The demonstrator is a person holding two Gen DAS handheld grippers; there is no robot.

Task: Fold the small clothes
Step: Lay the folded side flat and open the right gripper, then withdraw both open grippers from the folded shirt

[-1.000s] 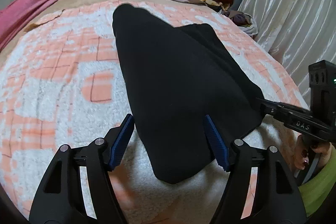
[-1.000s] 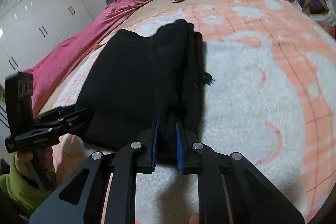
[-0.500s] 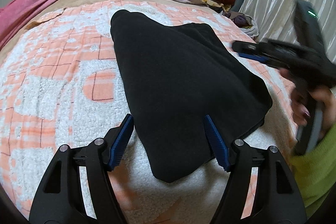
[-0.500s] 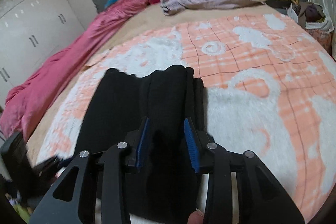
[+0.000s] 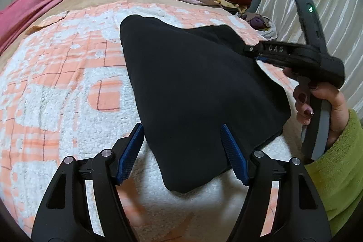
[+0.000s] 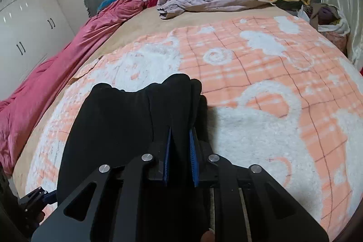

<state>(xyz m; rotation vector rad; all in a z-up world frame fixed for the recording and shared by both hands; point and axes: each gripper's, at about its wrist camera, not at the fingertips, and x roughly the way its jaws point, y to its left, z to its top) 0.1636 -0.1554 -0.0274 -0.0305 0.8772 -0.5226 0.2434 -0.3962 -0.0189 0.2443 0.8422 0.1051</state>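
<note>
A folded black garment (image 5: 199, 92) lies mid-frame on an orange-and-white blanket (image 5: 68, 83), its near corner between the wide-open fingers of the left gripper (image 5: 183, 153), while the right gripper (image 6: 180, 155), its jaws having just been closing, pinches the cloth's right edge.

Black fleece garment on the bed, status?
Left claw open, straddling the black fleece garment, not pinching. Right claw just closed on a bunched fold at its right edge. Garment partly folded on orange-and-white fleece blanket; nothing in the way.
</note>
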